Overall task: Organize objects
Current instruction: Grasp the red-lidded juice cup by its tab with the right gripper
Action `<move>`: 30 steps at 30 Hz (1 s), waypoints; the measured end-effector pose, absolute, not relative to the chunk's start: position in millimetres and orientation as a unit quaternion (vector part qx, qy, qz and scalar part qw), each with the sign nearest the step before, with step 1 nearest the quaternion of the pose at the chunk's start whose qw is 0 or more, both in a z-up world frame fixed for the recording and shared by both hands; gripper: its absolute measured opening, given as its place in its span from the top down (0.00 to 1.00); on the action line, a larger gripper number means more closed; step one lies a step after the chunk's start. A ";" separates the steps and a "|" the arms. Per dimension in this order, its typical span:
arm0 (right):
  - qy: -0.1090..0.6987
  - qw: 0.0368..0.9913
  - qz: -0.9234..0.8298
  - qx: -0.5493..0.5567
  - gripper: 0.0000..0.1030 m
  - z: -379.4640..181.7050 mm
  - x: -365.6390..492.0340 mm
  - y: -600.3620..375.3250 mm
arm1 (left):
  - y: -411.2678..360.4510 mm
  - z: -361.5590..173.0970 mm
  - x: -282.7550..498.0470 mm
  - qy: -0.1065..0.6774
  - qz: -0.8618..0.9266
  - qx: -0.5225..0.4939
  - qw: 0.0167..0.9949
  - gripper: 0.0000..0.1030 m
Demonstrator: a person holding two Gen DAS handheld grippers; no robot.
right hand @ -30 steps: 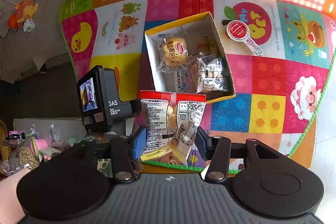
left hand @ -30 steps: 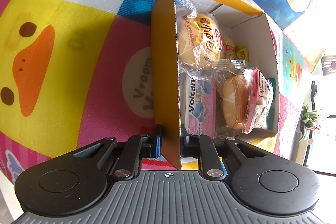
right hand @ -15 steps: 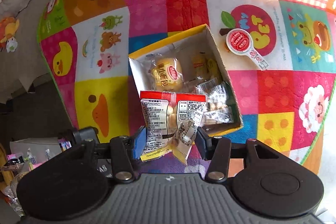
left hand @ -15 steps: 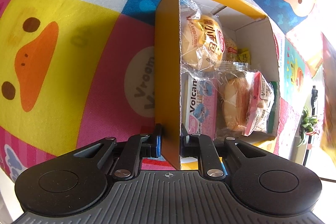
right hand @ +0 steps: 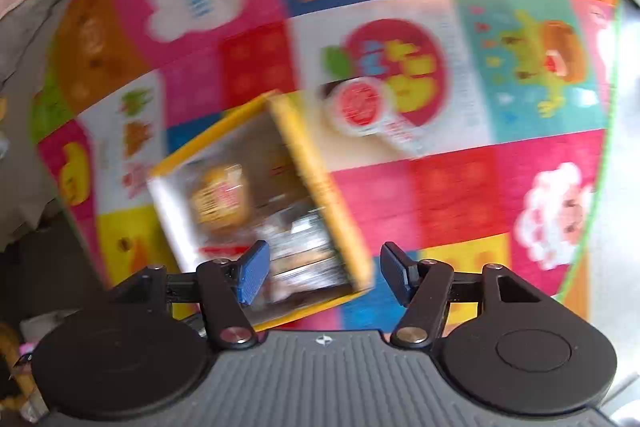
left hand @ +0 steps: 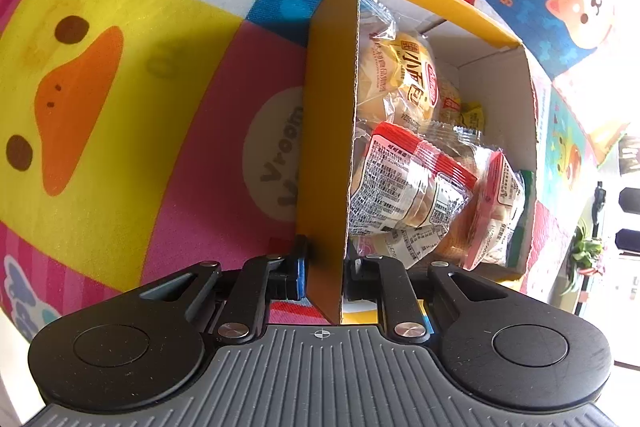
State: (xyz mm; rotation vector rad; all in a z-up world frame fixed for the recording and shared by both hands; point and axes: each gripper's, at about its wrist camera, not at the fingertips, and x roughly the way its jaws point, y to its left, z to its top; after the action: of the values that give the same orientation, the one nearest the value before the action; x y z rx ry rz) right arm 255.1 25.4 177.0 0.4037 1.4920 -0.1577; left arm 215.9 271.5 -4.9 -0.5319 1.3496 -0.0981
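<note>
A yellow cardboard box (left hand: 324,131) stands on the play mat, full of wrapped snacks. My left gripper (left hand: 323,273) is shut on the box's near wall, one finger outside and one inside. A red-and-white snack packet (left hand: 404,183) lies on top of the other packets inside, beside a wrapped bun (left hand: 404,79). In the blurred right wrist view my right gripper (right hand: 324,273) is open and empty above the box (right hand: 320,179). A red-and-white packet (right hand: 364,107) lies on the mat just beyond the box.
The colourful cartoon play mat (left hand: 120,87) covers the floor around the box. Its green edge (right hand: 600,187) runs down the right of the right wrist view, with bare floor past it. Grey fabric (right hand: 24,27) lies at the left.
My right gripper opened and let go of the snack packet, which now lies in the box. The right gripper is moving, so its view is blurred. My left gripper kept hold of the box wall.
</note>
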 end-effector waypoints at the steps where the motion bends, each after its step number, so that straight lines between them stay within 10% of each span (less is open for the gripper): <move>1: 0.674 0.715 -0.079 0.172 0.40 173.4 255.6 12.7 | 271.5 -5.1 215.6 0.617 -0.042 -0.243 0.748 0.83; 16: 0.584 0.755 0.239 -0.177 0.32 99.3 292.4 47.5 | 254.0 5.3 208.6 0.632 0.062 -0.242 0.734 0.87; 30: 0.620 0.745 0.220 -0.111 0.41 44.7 333.4 45.8 | 237.7 0.4 208.6 0.652 0.090 -0.210 0.723 0.89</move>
State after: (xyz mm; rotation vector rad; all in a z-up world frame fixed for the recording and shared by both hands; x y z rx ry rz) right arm 333.4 45.8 44.7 -0.2427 1.3569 0.4809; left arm 208.6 237.7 0.4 -0.4646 1.4394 0.1989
